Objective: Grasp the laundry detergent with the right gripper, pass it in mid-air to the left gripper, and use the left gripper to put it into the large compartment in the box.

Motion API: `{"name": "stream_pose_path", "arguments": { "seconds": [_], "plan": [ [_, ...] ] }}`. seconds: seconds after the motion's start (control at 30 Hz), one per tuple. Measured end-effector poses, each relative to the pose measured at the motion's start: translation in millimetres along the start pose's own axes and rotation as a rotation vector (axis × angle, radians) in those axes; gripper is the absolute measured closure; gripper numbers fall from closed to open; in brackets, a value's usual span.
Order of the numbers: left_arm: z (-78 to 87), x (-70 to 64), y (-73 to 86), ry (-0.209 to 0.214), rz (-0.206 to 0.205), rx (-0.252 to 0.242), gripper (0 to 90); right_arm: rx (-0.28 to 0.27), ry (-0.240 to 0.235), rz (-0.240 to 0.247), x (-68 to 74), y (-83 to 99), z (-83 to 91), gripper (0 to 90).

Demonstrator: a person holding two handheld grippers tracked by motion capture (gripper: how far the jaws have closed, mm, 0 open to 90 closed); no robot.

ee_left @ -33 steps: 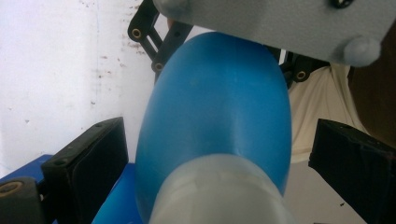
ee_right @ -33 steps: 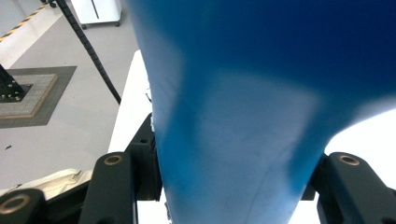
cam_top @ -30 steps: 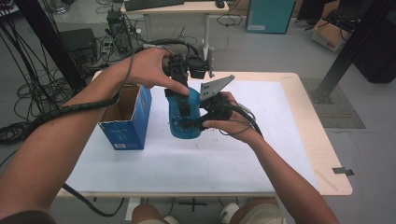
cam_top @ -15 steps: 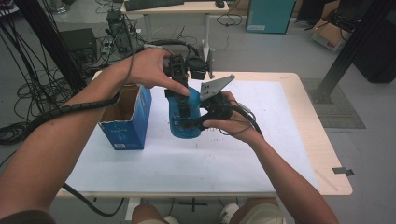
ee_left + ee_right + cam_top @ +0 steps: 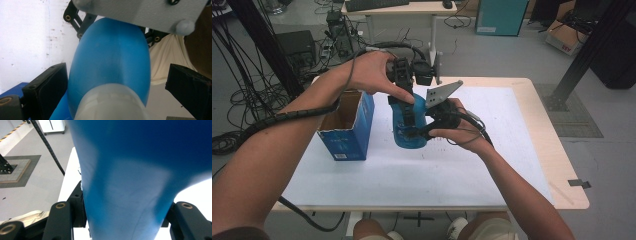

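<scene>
High view: right tongs (image 5: 419,131) clamp blue bottle (image 5: 404,131); left tongs (image 5: 404,102) straddle it, spread wide.

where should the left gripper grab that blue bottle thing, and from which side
Probably around the rounded upper body of the smooth blue plastic bottle, just beside its pale translucent neck, coming down from above. The left gripper already straddles it there with jaws apart, while the right gripper clamps the narrower lower part.
</scene>
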State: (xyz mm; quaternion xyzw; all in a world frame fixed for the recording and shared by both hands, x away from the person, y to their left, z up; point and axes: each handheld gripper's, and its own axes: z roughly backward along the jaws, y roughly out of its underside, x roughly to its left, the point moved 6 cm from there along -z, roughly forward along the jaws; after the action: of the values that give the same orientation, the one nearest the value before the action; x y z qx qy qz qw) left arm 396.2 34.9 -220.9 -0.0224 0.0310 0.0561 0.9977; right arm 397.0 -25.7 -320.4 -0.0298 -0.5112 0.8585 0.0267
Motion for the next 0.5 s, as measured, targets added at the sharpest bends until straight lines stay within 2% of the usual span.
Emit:
{"name": "stream_pose_path", "arguments": {
  "seconds": [0.47, 0.5],
  "plan": [
    [2.4, -1.2, 3.1, -0.006, 0.008, 0.0, 4.7, 0.001, -0.003, 0.008, 1.5, -2.8, -0.5, 43.6],
    [1.4, -0.9, 3.6, -0.019, 0.005, 0.0, 4.7, 0.001, -0.002, 0.008, 1.6, -2.7, -0.6, 43.6]
  ]
}}
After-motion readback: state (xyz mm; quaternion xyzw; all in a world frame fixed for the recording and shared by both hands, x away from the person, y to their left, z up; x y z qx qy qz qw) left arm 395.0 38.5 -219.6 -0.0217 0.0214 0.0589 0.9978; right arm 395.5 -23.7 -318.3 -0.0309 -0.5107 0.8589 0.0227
